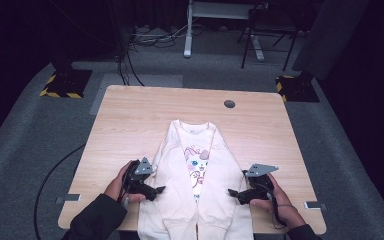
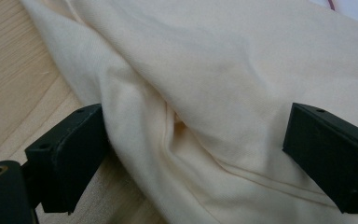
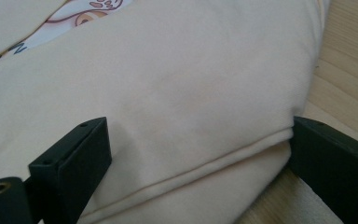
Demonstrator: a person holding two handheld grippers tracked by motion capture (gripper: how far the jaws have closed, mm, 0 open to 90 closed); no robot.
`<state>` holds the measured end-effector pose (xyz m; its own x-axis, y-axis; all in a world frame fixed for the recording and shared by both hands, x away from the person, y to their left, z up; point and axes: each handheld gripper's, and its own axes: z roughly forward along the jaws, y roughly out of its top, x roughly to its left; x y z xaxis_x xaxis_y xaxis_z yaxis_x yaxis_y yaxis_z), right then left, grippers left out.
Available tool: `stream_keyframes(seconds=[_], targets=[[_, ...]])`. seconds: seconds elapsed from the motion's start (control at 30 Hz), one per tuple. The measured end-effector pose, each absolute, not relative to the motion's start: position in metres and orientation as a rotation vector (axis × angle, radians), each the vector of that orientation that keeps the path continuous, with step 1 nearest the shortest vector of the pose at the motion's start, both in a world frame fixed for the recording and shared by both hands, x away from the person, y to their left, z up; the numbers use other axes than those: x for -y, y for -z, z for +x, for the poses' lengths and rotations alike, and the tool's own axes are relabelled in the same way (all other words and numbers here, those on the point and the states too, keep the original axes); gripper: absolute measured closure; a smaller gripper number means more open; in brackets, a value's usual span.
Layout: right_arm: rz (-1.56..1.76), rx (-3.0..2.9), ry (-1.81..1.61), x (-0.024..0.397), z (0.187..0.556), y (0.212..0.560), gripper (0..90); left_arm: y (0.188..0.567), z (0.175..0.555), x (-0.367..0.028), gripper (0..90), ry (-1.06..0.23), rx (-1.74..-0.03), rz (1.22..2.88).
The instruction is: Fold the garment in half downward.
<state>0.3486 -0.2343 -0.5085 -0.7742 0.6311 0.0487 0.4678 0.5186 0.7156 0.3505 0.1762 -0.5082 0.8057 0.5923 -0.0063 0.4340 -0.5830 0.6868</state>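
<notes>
A cream sweatshirt (image 1: 196,175) with a cartoon print lies at the lower centre of the high view, sleeves folded inward, hem hanging over the near table (image 1: 130,115) edge. The left gripper (image 1: 159,190) sits at its left side, the right gripper (image 1: 232,192) at its right; both have jaws spread wide with folded cloth between them, nothing pinched. To fold cleanly, each should probably close on all layers at matching heights, then lift together so the sleeves stay tucked.

Sweatshirt (image 1: 195,170) hem past the bottom edge; printed figure's details too small.
</notes>
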Motion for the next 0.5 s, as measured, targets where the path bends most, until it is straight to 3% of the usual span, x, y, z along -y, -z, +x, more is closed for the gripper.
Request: stream_keyframes(seconds=[0.5], targets=[[0.933, -2.556, -1.094, 0.2347, 0.3458, 0.5076, 5.8, 0.5070, 0.3476, -0.1740, 6.4, -0.279, -0.752, 2.297]])
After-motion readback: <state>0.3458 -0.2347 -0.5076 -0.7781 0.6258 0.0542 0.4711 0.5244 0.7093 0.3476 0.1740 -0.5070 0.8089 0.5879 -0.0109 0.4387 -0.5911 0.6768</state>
